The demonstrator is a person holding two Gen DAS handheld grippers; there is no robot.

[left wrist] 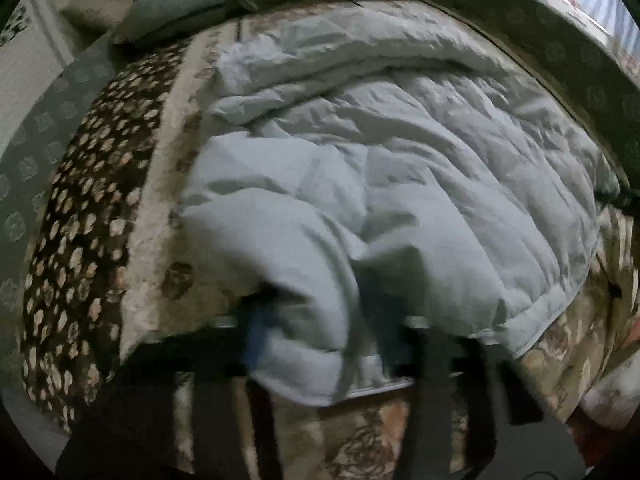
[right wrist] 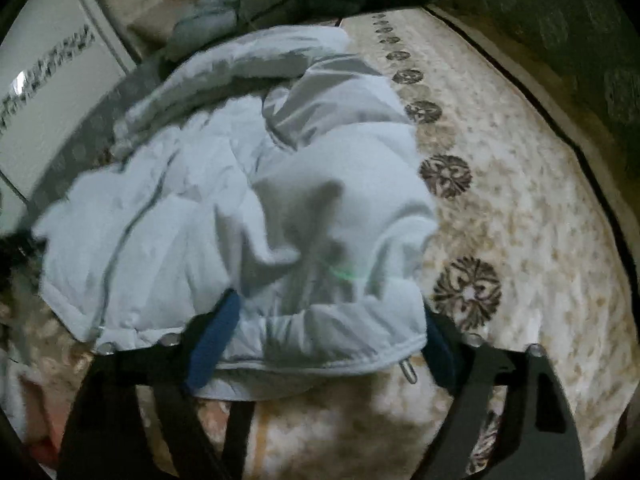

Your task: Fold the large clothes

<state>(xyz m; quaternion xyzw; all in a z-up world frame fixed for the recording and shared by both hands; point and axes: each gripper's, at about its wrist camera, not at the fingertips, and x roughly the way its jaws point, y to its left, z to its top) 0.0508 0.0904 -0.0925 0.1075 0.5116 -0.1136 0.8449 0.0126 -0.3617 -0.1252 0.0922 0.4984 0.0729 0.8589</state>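
A large pale blue puffer jacket (left wrist: 380,168) lies crumpled on a patterned bedspread (left wrist: 92,216). In the left wrist view my left gripper (left wrist: 320,320) sits at the jacket's near hem, with a thick fold of it between the blue-padded fingers (left wrist: 256,332); the right finger is hidden by cloth. In the right wrist view the jacket (right wrist: 248,200) bulges over my right gripper (right wrist: 324,340), whose blue pads (right wrist: 212,344) stand wide apart around the near hem with its zipper pull (right wrist: 408,370).
A cream bedspread with dark medallions (right wrist: 500,200) spreads to the right. Folded pale bedding (left wrist: 180,4) lies at the far end. A padded grey bed edge (left wrist: 560,64) runs along the right, and a white cabinet (right wrist: 52,92) stands at the left.
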